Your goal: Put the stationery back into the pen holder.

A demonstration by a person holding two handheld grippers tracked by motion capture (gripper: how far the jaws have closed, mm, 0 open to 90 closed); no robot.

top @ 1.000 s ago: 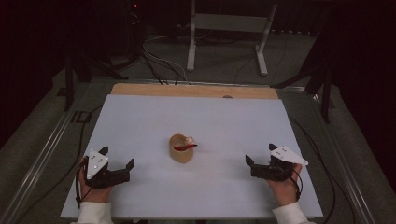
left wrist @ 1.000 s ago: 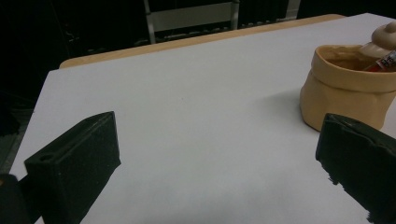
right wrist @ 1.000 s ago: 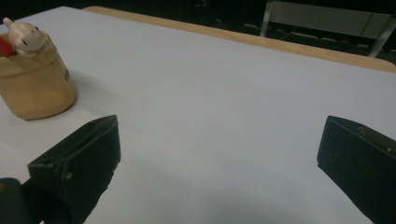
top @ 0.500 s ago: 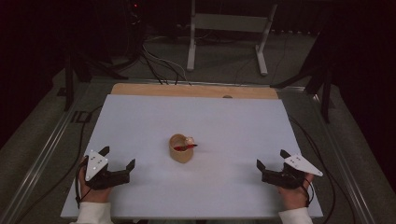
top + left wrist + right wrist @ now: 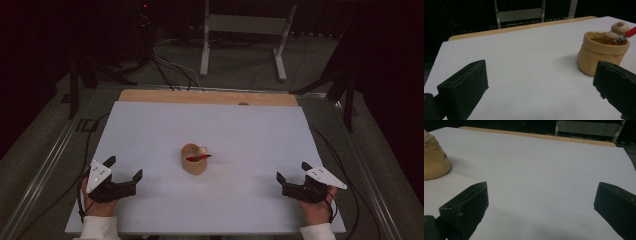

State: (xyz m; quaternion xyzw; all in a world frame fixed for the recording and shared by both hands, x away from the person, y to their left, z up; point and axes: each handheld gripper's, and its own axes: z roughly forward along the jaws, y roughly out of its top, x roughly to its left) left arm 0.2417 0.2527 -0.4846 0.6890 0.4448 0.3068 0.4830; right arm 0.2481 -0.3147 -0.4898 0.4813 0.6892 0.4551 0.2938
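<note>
A person works 2 hand-held grippers over 1 white table (image 5: 150,130), with 1 tan cup (image 5: 193,158) between them. At far left in the high view, the left gripper (image 5: 123,168) sits near the table's front edge, its 2 black jaws spread wide and holding nothing, a white sleeve (image 5: 97,227) showing behind the hand. In the left gripper view the cup stands just past the right-hand jaw, upright on the white surface, with nothing between the jaws and the cup.

The cup stands near the middle of the table, well apart from both grippers. It holds 1 red pen (image 5: 198,157) leaning across the rim and 1 small pale rounded piece (image 5: 203,149) at the rim beside it.

At far right, the right gripper (image 5: 291,171) rests near the front right corner, its 2 jaws also spread wide and empty. A wooden strip (image 5: 207,97) runs along the table's far edge; beyond it stand 1 metal frame (image 5: 245,30) and loose cables (image 5: 170,70) on the dark floor.

Compared with a second earlier, the right gripper has drawn back toward the front right corner, while the left gripper and the cup remain in place.
</note>
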